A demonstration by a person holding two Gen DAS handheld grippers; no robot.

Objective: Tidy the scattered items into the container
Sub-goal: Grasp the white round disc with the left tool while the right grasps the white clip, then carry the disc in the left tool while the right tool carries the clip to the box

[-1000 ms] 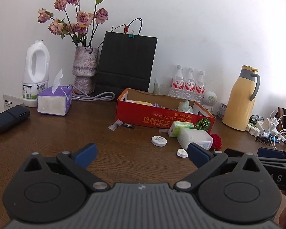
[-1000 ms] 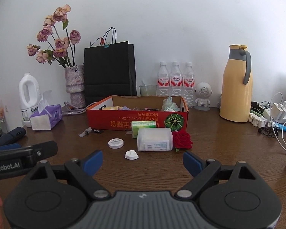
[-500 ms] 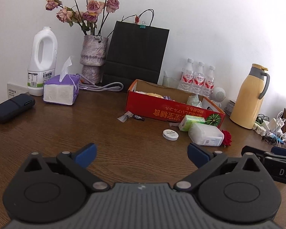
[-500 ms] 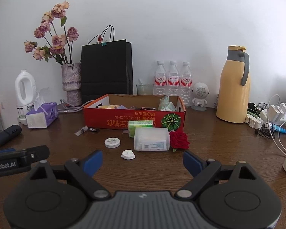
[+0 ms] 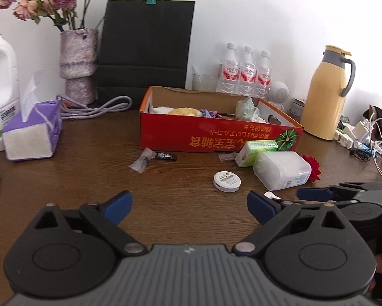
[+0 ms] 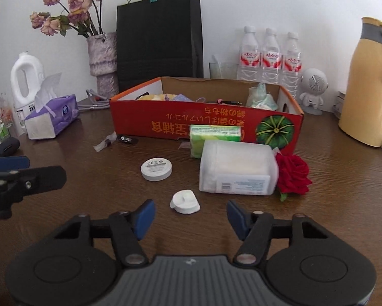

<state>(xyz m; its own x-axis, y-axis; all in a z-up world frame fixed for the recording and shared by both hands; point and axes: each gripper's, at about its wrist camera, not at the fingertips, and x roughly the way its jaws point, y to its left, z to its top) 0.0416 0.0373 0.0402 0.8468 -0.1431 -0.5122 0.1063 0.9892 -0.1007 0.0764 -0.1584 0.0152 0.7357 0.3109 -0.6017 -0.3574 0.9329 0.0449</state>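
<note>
We are holding both grippers low over the brown table (image 6: 331, 153), each with its jaws spread wide and nothing between them. Our right gripper (image 6: 191, 214) is pointing at a small white cap (image 6: 185, 202) lying on the wood just ahead of its blue fingertips (image 6: 145, 214), at twelve o'clock. Beyond it, a round white disc (image 6: 156, 169) is sitting at eleven o'clock and a translucent plastic tub (image 6: 238, 170) is lying on its side at one o'clock, with a red rose (image 6: 293, 174) touching its right end and a green packet (image 6: 213, 136) just behind it. The red cardboard box (image 6: 206, 125) is standing open further back at twelve o'clock, already holding several items. Our left gripper (image 5: 189, 204) is hovering over bare wood, the disc at one o'clock.
</note>
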